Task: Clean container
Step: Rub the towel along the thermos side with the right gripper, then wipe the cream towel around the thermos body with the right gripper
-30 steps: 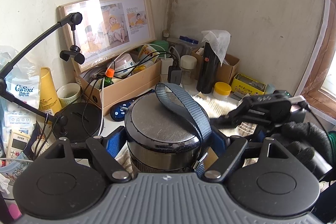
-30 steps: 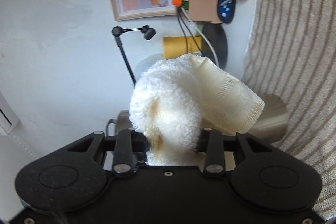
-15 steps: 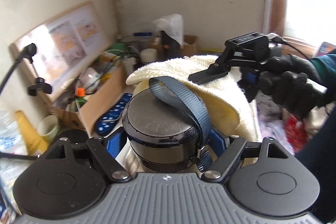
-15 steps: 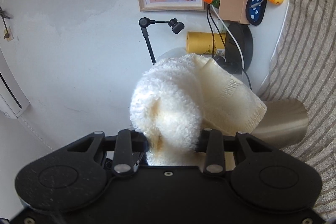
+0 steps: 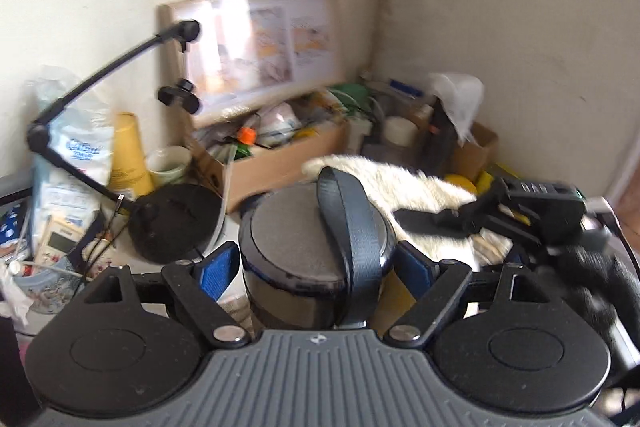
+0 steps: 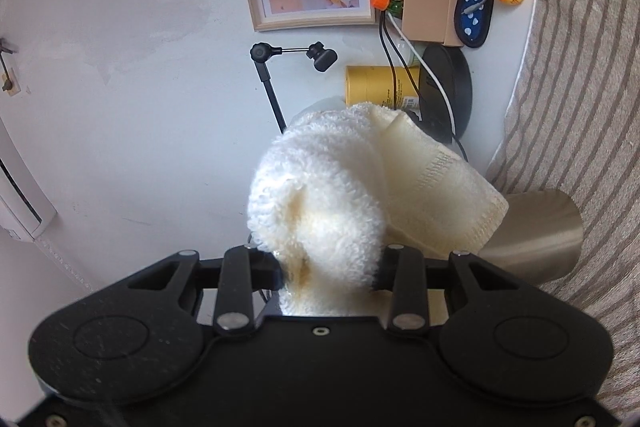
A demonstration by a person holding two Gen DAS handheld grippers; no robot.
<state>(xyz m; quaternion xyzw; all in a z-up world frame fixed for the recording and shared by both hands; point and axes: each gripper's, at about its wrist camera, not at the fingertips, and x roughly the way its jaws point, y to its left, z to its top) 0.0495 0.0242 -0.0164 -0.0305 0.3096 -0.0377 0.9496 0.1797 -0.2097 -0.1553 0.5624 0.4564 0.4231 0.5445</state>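
The left hand-held gripper (image 5: 316, 263) squeezes a dark round container (image 5: 312, 247) between its blue pads (image 5: 216, 269). A blue strap (image 5: 348, 215) lies over the container's flat lid. The right hand-held gripper (image 6: 328, 267) is clenched on a fluffy white towel (image 6: 340, 195). In the left view the towel sits just behind the container, touching its far side. A shiny metal cup (image 6: 540, 235) lies on a striped cloth (image 6: 580, 87).
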